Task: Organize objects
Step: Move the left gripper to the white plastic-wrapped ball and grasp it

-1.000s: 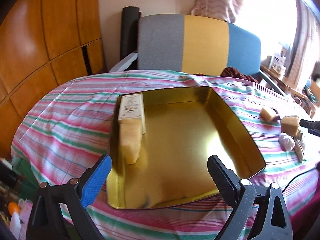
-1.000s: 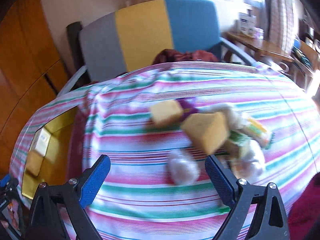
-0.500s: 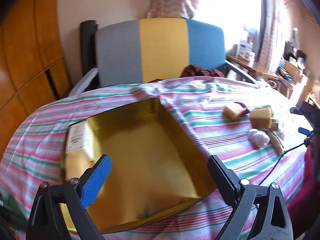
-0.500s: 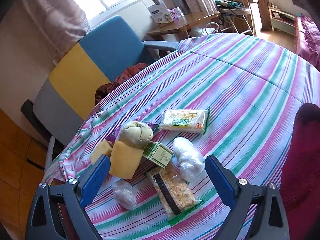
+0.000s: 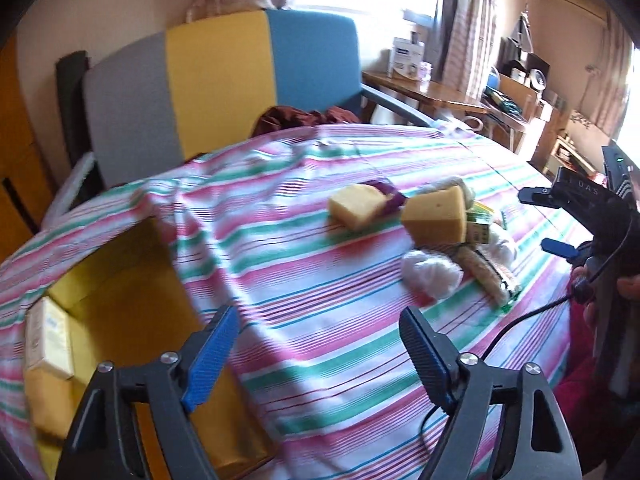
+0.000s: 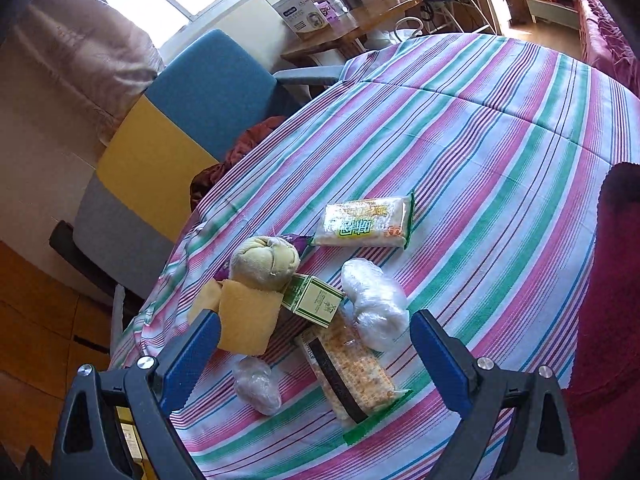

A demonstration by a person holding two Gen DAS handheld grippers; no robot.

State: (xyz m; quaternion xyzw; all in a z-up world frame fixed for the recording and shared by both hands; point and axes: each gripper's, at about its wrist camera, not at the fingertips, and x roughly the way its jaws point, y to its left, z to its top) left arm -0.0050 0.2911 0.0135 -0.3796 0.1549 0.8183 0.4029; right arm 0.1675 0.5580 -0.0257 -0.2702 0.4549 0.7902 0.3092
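Observation:
A gold tin (image 5: 120, 292) sits at the left of the striped table and holds a cream box (image 5: 48, 336) against its left wall. A pile lies to its right: two yellow sponges (image 5: 436, 216) (image 5: 358, 204), a green carton (image 6: 312, 298), two clear plastic bundles (image 6: 374, 308) (image 6: 256, 384), a cracker pack (image 6: 352, 376), a snack pack (image 6: 364, 224) and a cloth ball (image 6: 264, 262). My left gripper (image 5: 316, 356) is open and empty over the cloth between tin and pile. My right gripper (image 6: 316, 360) is open and empty just above the pile.
A grey, yellow and blue chair (image 5: 208, 80) stands behind the table with a dark red cloth (image 5: 304, 116) on its seat. A wooden side table (image 6: 352, 32) with boxes stands by the window. A black cable (image 5: 520, 320) trails over the table's right edge.
My left gripper has swung right, from over the tin towards the pile. My right gripper has risen and turned, and now looks down on the pile from close by.

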